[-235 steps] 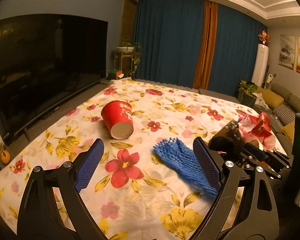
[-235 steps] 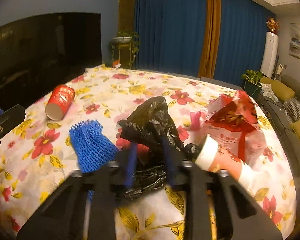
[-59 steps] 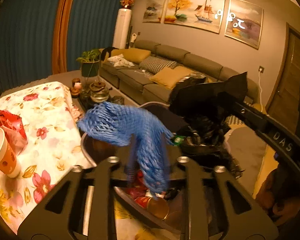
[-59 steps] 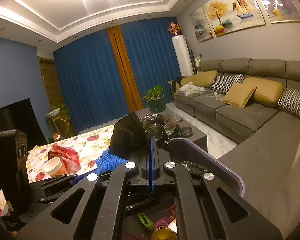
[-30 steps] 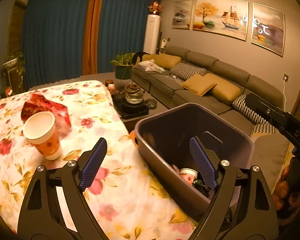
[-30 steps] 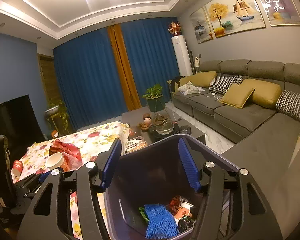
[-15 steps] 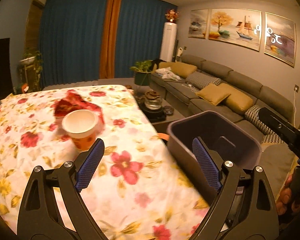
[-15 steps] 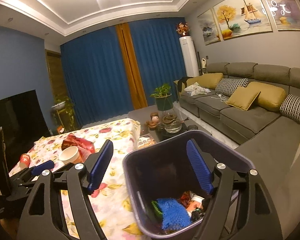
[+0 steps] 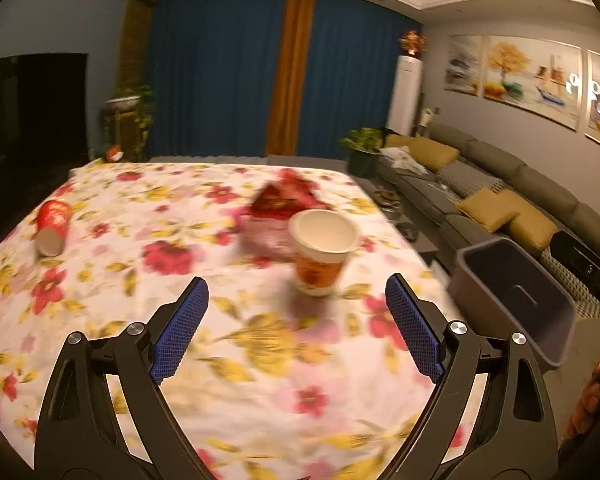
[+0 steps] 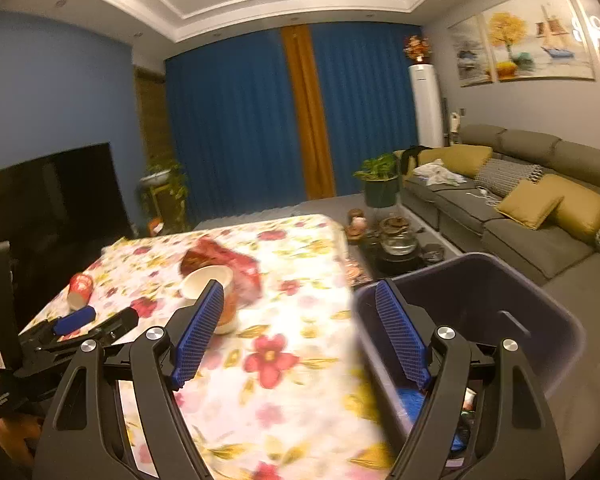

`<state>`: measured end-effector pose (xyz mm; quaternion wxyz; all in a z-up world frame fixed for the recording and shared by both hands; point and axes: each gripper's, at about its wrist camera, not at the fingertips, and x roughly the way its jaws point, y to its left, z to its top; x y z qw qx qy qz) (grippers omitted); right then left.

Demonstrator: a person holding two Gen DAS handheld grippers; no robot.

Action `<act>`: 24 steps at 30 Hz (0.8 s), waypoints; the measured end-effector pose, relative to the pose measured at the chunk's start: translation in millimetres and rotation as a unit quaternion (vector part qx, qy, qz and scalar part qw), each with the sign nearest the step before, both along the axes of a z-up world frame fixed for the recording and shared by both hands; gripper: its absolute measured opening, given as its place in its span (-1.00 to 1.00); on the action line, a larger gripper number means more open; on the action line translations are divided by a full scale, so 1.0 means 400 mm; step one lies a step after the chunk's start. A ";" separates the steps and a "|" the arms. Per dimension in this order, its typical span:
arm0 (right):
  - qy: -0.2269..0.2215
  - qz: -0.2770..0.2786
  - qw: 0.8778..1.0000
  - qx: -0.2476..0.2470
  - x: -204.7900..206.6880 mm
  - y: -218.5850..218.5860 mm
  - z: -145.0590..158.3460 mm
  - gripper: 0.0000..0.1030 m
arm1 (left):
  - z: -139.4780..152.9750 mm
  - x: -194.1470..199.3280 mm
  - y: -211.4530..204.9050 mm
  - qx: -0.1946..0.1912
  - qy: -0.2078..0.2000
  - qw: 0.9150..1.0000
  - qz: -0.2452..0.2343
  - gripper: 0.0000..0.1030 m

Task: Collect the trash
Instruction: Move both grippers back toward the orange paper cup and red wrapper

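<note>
An orange paper cup stands upright on the floral table, just beyond my left gripper, which is open and empty. Behind the cup lies a crumpled red plastic bag. At the table's far left, a red cup lies on its side. The dark bin stands off the table's right edge. My right gripper is open and empty, between the table and the bin. A blue net lies in the bin. The right wrist view also shows the cup, bag, red cup and left gripper.
A grey sofa with yellow cushions runs along the right wall. A low tea table with a glass pot and a potted plant stand beyond the bin. A dark TV stands left of the table.
Both views have swung left, away from the bin and toward the table. The orange cup now sits ahead between the left fingers. The right jaws have widened.
</note>
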<state>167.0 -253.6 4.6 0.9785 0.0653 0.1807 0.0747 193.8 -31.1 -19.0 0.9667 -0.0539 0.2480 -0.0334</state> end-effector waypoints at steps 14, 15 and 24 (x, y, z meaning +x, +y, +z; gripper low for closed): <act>0.015 0.084 0.996 -0.018 0.075 0.299 -0.025 0.49 | -0.016 -0.007 0.332 0.021 0.013 0.989 0.147 0.72; 0.015 0.086 0.996 -0.018 0.079 0.313 -0.024 0.49 | -0.014 -0.005 0.355 0.023 0.013 0.987 0.159 0.72; 0.016 0.103 0.995 0.008 0.153 0.399 -0.011 0.49 | -0.001 0.089 0.590 0.015 0.009 0.964 0.264 0.72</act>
